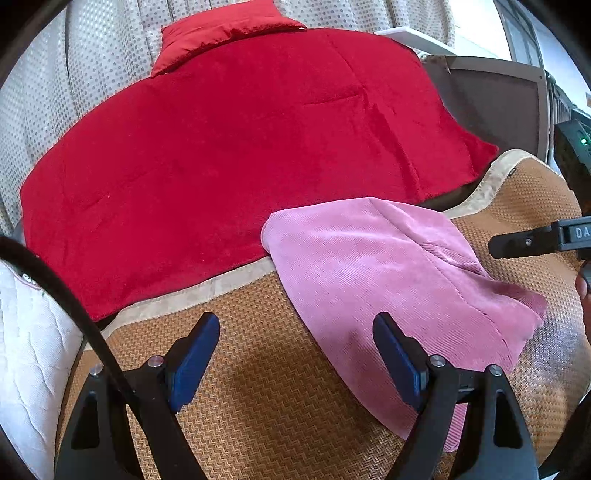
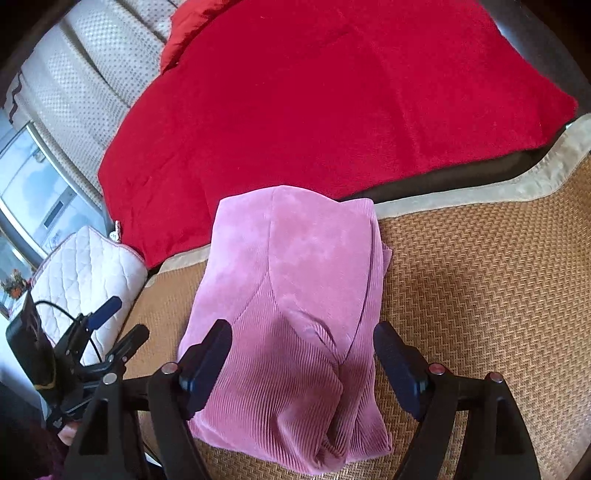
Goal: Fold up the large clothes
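A folded pink ribbed garment (image 1: 388, 280) lies on the woven tan mat (image 1: 258, 406), its far end touching the red blanket. My left gripper (image 1: 295, 354) hovers open over bare mat, just left of the garment; its right pad stands above the garment's near edge. In the right wrist view the pink garment (image 2: 295, 295) runs lengthwise between the wide-apart pads of my right gripper (image 2: 303, 362). That gripper is open and the pads do not press the cloth. One black finger (image 1: 524, 242) of the right gripper pokes in at the right edge of the left wrist view.
A large red plush blanket (image 1: 240, 147) with a red pillow (image 1: 221, 33) covers the far half of the bed. A white quilted cushion (image 2: 88, 269) lies at the left. My left gripper (image 2: 118, 325) shows low left. Dotted curtains (image 1: 74, 74) hang behind.
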The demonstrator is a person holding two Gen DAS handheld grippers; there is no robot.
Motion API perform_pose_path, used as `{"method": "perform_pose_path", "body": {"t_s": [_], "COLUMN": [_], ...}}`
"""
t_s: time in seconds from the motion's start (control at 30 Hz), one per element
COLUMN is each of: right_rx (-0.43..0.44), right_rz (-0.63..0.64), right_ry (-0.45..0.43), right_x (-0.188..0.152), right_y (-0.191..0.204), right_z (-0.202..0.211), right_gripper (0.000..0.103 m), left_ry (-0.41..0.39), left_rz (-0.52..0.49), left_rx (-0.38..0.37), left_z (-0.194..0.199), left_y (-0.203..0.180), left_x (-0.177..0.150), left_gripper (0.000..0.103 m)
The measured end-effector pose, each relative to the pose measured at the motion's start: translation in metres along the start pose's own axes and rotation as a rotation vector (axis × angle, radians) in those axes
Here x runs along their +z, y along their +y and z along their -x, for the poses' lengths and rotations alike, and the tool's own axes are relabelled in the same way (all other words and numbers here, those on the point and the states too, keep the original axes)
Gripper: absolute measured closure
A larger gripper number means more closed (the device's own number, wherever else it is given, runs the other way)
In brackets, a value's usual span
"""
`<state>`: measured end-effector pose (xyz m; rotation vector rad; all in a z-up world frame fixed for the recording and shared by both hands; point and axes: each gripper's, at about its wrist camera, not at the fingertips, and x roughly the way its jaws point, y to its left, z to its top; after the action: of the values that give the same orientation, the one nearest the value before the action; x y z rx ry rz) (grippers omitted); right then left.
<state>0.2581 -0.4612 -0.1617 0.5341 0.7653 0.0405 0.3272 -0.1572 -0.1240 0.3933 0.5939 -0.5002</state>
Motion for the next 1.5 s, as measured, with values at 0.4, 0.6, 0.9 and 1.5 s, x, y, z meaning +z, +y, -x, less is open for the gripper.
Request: {"method": "perform_pose_path", "body": {"t_s": [0.4, 0.6, 0.9, 1.5], "right_rx": [0.090, 0.166, 0.167, -0.264], "right_rz": [-0.079, -0.150, -0.142, 0.298], "right_ry": [0.056, 0.128, 0.064, 0.048], "right_x": [0.018, 0.017, 0.017, -0.019], "right_y": [-0.034, -0.058, -0.060, 0.043], "right_z": [-0.027, -0.043, -0.027, -0.054], "right_gripper": [0.021, 0.021, 0.021, 0.066], "left_ry": [0.042, 0.063, 0.094, 0.155], "left_rz": [0.000, 0.004, 0.052, 0.042], "left_rx": [-0.033, -0.047, -0.073, -0.024], "left_z": [-0.020, -0.028, -0.038, -0.059], "left_y": [0.002, 0.003, 0.009, 0.004], "left_x": [0.000, -0.001, -0.001, -0.017], "left_gripper": [0.018, 0.018, 0.018, 0.017]}}
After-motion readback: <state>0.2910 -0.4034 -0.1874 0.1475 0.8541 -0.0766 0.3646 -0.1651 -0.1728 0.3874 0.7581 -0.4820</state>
